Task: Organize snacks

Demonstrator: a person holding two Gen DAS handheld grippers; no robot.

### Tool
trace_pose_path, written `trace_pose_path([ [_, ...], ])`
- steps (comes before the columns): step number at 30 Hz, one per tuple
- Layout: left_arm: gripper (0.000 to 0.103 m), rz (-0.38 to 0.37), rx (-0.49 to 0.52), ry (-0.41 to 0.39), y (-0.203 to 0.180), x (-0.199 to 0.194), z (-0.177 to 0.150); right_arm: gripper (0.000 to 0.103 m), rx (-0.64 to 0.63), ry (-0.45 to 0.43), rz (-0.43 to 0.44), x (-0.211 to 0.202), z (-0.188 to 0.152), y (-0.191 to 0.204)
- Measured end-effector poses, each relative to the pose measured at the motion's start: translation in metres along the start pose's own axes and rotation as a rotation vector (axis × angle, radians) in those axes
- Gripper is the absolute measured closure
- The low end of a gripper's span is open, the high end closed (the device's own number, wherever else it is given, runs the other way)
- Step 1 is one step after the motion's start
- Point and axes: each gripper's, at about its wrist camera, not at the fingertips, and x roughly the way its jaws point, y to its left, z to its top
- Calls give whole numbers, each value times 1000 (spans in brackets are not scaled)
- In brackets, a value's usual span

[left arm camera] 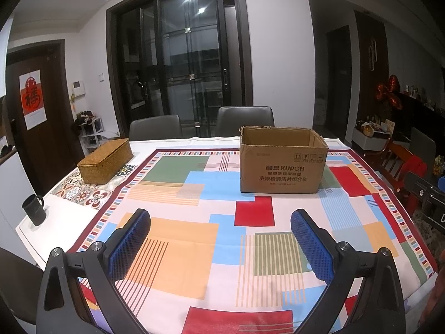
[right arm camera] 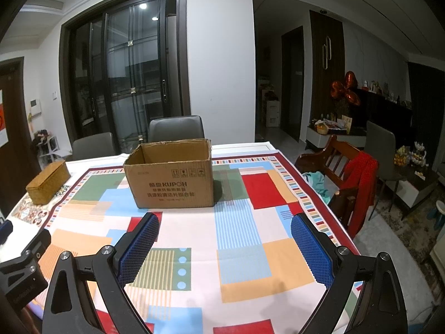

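An open brown cardboard box (left arm camera: 282, 161) stands on the table with the colourful patchwork cloth (left arm camera: 194, 183); it also shows in the right wrist view (right arm camera: 169, 178). A woven lidded basket (left arm camera: 105, 161) sits at the far left of the table, seen too in the right wrist view (right arm camera: 47, 182). No snacks show in either view. My left gripper (left arm camera: 221, 218) is open and empty above the near part of the cloth. My right gripper (right arm camera: 225, 222) is open and empty, in front of the box. Part of the left gripper's body (right arm camera: 22, 261) shows at the lower left of the right wrist view.
A black mug (left arm camera: 34, 210) stands near the table's left edge. Two grey chairs (left arm camera: 244, 117) stand behind the table. A wooden chair with a red garment (right arm camera: 358, 178) stands at the right side.
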Motion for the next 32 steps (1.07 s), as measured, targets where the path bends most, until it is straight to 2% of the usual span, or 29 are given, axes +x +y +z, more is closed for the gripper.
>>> trace_pose_path([
  [32,0,-2,2,-3,0,1,0,6,3,5,-4,-1,0,-5],
])
